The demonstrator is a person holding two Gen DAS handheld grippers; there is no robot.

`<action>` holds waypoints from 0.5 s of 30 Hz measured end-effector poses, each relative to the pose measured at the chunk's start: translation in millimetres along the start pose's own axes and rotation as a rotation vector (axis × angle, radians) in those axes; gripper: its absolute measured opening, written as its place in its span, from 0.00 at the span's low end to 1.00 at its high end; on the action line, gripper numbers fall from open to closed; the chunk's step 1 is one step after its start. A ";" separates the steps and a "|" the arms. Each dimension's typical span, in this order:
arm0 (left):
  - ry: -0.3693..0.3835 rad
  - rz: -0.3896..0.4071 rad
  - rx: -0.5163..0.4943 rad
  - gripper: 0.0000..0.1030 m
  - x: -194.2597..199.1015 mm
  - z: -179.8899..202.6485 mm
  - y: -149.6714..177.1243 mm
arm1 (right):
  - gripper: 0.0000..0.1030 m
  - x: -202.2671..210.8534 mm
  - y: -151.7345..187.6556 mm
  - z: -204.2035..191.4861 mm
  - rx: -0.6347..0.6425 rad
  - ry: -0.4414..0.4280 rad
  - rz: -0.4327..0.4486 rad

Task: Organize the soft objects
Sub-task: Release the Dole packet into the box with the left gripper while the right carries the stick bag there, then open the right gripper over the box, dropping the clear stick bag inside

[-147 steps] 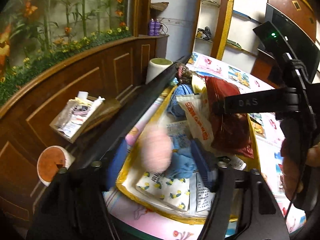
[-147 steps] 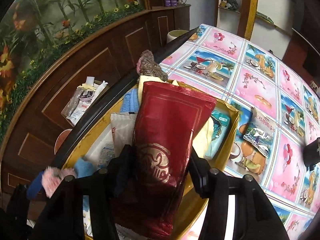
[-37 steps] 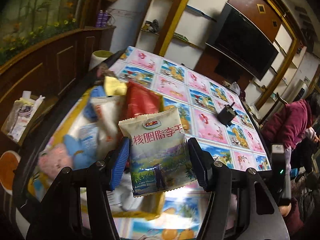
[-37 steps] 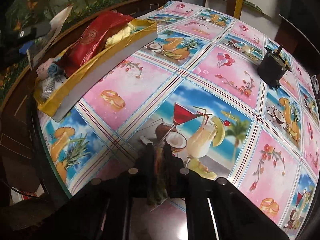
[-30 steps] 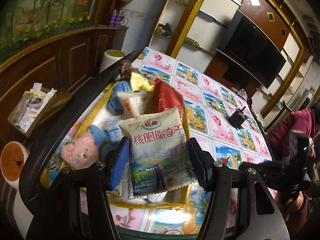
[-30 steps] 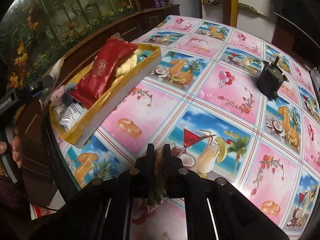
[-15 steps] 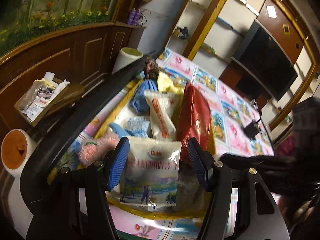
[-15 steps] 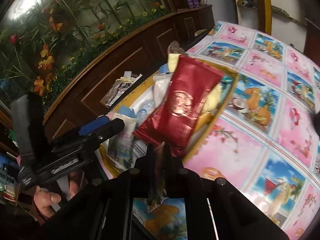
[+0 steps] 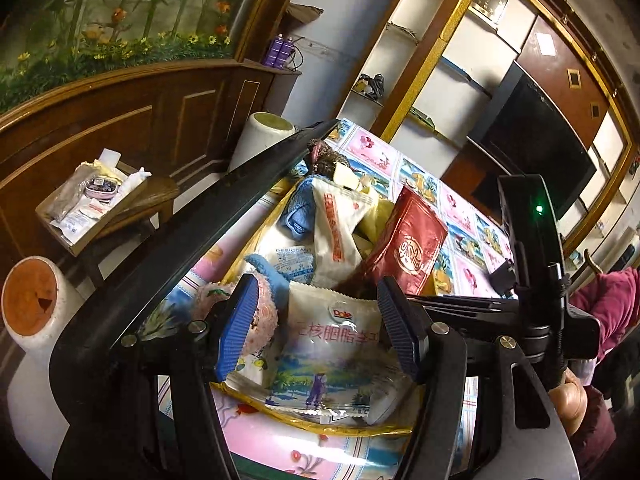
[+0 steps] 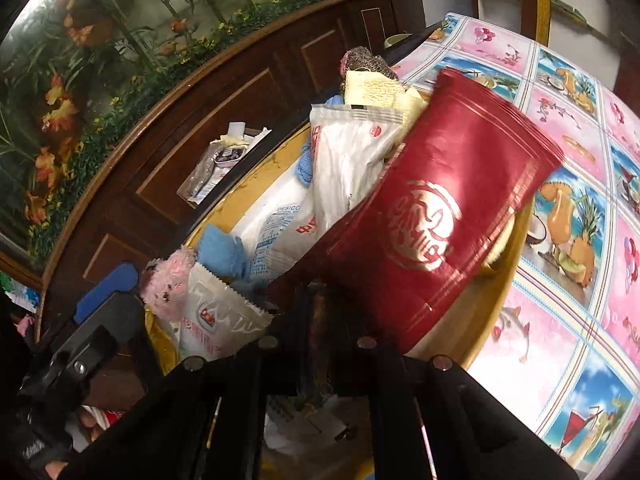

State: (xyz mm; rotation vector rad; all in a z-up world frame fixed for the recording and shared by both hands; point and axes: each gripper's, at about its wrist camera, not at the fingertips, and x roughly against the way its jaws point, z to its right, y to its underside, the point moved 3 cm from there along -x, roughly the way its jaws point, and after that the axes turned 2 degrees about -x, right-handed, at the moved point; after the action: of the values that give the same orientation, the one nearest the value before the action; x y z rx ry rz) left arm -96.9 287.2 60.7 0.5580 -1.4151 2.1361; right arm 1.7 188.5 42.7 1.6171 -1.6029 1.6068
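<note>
Since a second ago my right tongs [image 10: 316,320] have swung from the open table [image 10: 576,184] to over the yellow tray [image 10: 496,320], and the Dole packet [image 9: 340,344] has sunk from my left tongs [image 9: 316,332] onto the tray's near end beside the pink plush [image 9: 260,316]. My left tongs stand apart, blue pads [image 9: 236,328] flanking the packet, though contact cannot be told. My right tongs are pressed together on a thin dark wrapper [image 10: 320,344], pointing steeply down, with the red pouch [image 10: 432,216] just ahead.
</note>
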 end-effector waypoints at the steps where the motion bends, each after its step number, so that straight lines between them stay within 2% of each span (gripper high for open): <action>1: 0.003 0.001 -0.004 0.60 0.5 1.0 0.5 | 0.07 -0.3 1.1 -1.9 0.005 0.010 0.007; 6: -0.012 0.009 -0.005 0.61 2.8 0.1 1.2 | 0.09 17.3 2.8 1.2 0.001 -0.053 0.037; 12: -0.036 0.013 -0.030 0.61 0.2 6.0 2.6 | 0.29 41.8 1.5 11.9 -0.015 -0.033 0.121; 15: -0.046 0.014 -0.047 0.61 0.0 9.6 3.8 | 0.30 42.8 1.9 21.0 -0.047 -0.039 0.124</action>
State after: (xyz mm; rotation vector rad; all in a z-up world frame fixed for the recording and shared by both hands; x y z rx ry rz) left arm -98.8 277.1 61.5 0.5842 -1.4940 2.1073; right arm -2.7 151.1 71.9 1.5616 -1.7792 1.5945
